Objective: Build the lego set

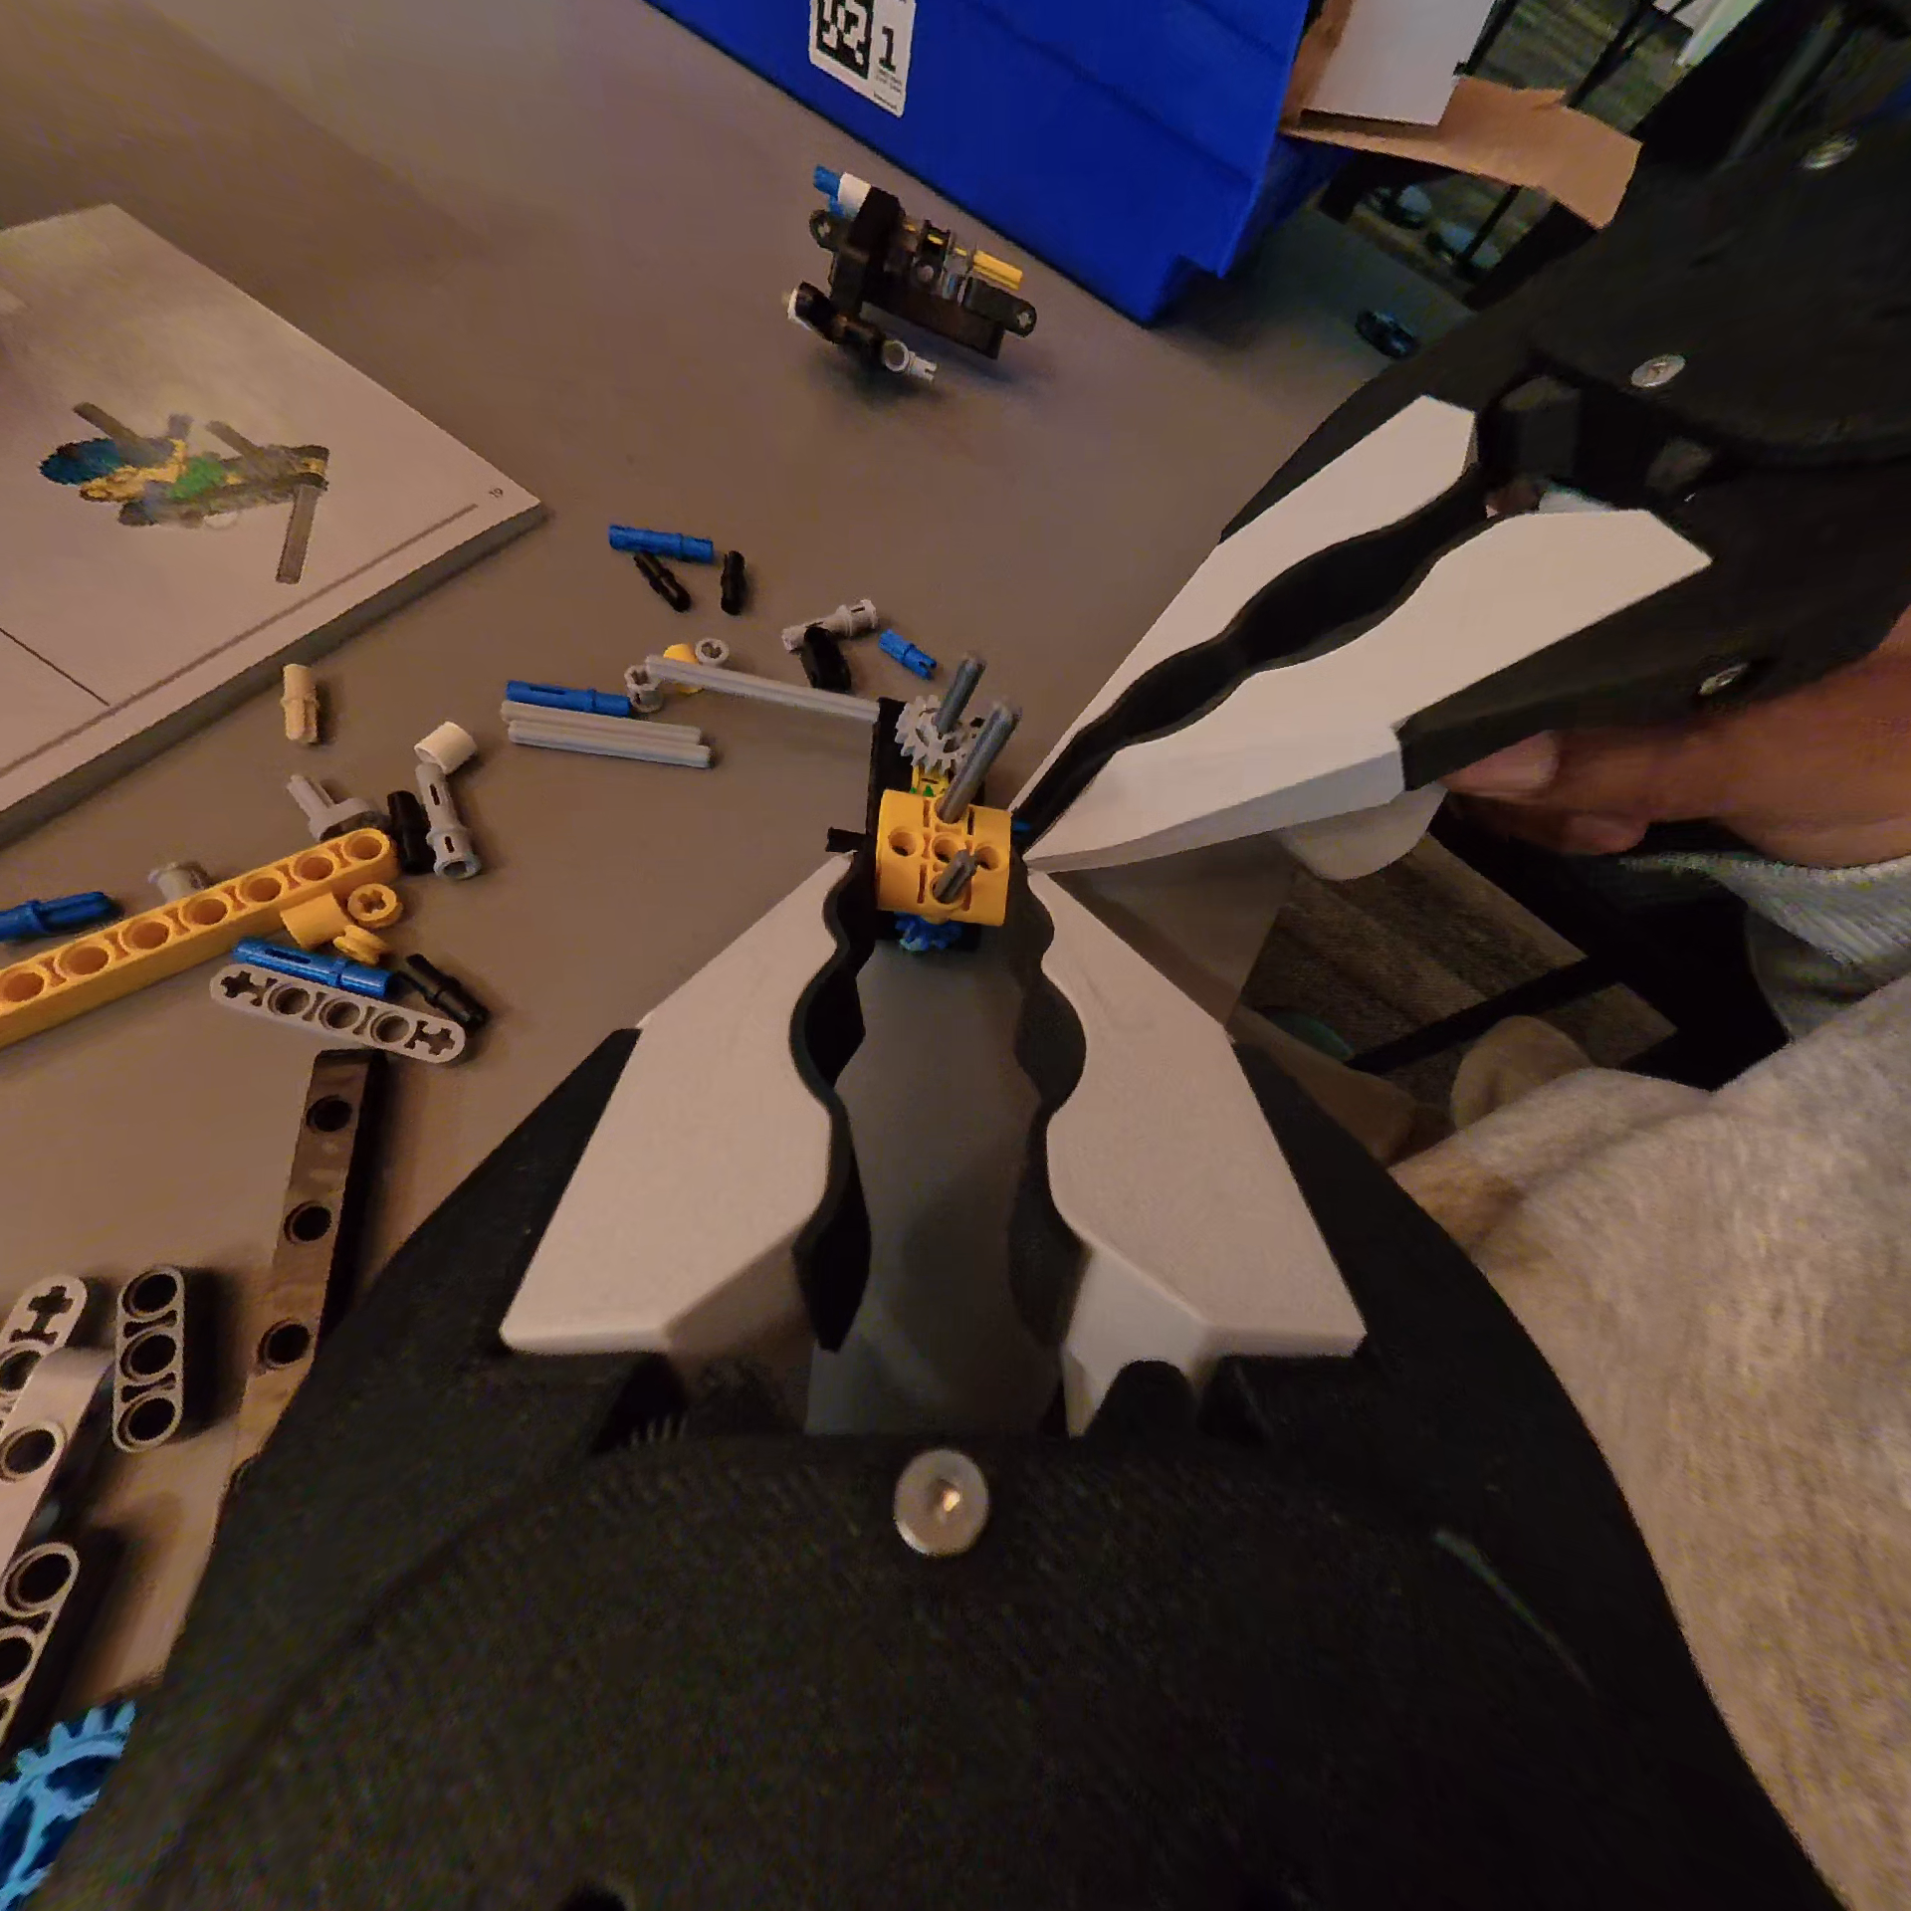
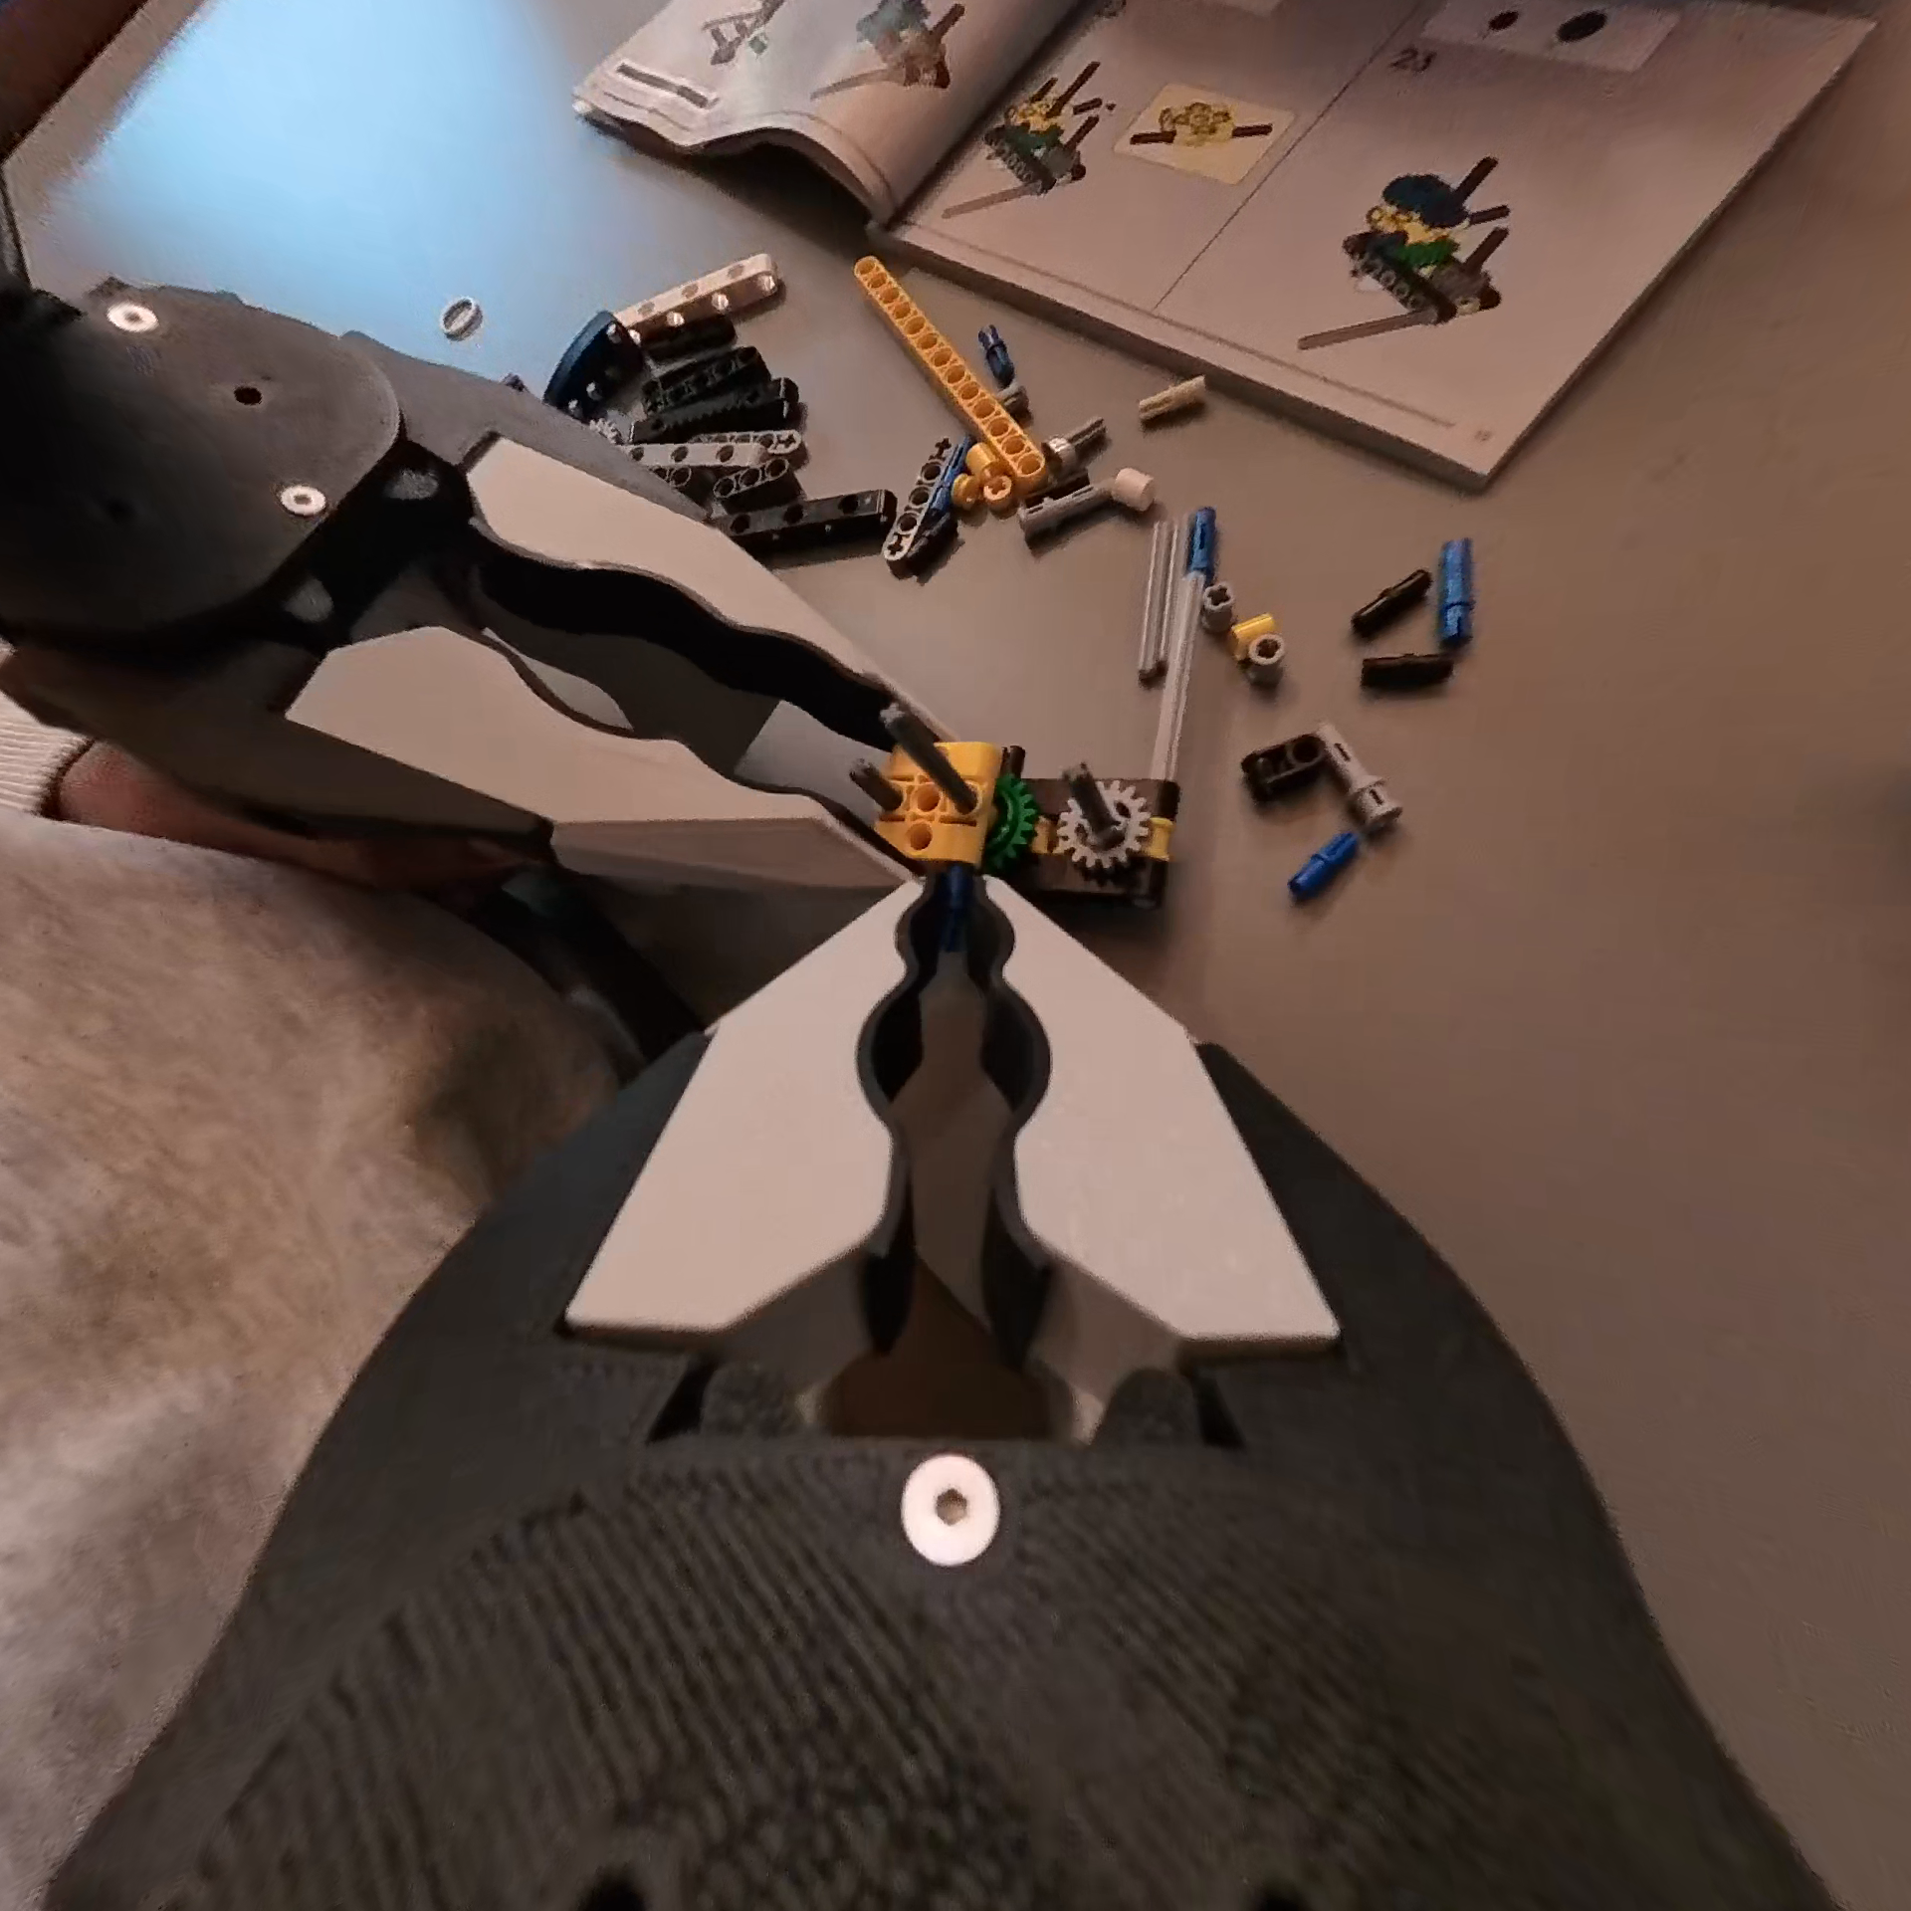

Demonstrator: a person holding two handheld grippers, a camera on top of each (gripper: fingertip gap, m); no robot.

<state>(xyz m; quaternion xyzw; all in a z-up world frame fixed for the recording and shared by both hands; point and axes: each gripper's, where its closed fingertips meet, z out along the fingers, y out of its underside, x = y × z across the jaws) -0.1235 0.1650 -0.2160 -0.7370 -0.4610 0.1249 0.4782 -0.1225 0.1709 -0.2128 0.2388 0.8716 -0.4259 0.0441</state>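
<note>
Lego parts lie scattered over the grey table (image 1: 641, 310), with the small assembly (image 1: 939, 848) held up near its front edge. Largest on the table is the open instruction booklet (image 2: 1344, 238), lying flat at the far side in the right wrist view. A blue bin (image 1: 1086, 145) stands on the table beyond a second, black sub-assembly (image 1: 910, 279) that rests by itself, well apart from the rest. The left hand-held gripper (image 1: 936, 910) is closed narrowly on the assembly, its fingers pressing the yellow block (image 1: 943, 863) from both sides; grey axles (image 1: 977, 765) stick out of that block, and a grey gear (image 2: 1104, 822) and a green gear (image 2: 1013, 817) sit beside it. The right hand-held gripper (image 2: 957, 900) is pinched on a blue pin (image 2: 957, 895) whose tip meets the yellow block. A long yellow beam (image 1: 196, 915) lies among loose black, blue and grey pins to the left.
</note>
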